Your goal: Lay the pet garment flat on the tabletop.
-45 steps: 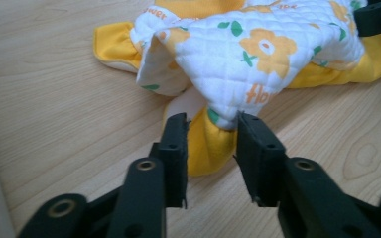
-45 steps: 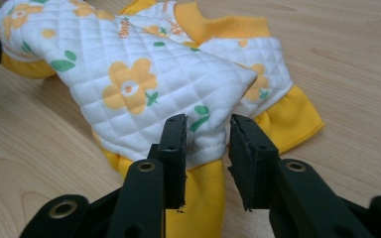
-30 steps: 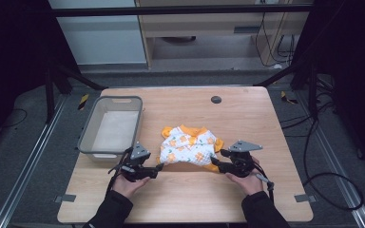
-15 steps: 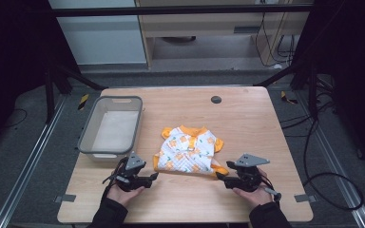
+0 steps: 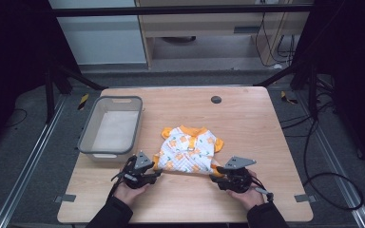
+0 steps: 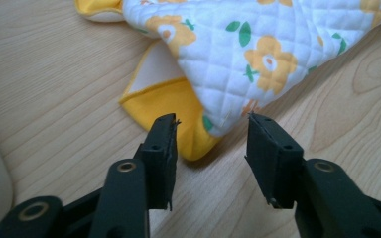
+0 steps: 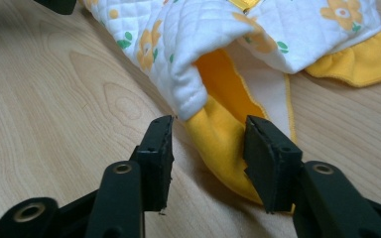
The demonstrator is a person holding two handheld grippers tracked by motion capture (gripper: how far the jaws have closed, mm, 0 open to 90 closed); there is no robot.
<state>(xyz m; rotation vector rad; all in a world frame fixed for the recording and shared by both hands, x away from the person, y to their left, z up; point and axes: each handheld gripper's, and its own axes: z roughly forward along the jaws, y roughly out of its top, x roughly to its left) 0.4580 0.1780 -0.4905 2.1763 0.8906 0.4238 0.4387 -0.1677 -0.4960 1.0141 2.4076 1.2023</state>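
You've got both grippers at the near hem of the white quilted baby top with orange flowers and yellow trim [image 5: 188, 151], mid-table beside the grey plastic basket [image 5: 110, 128]. Left gripper [image 6: 211, 130] and right gripper [image 7: 208, 130] have just been closing, jaws half-open around the corners, nothing pinched. Next, squeeze both, then lift together

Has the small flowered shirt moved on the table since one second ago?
Yes. The shirt has slid toward the table's near edge, farther from the dark round hole.
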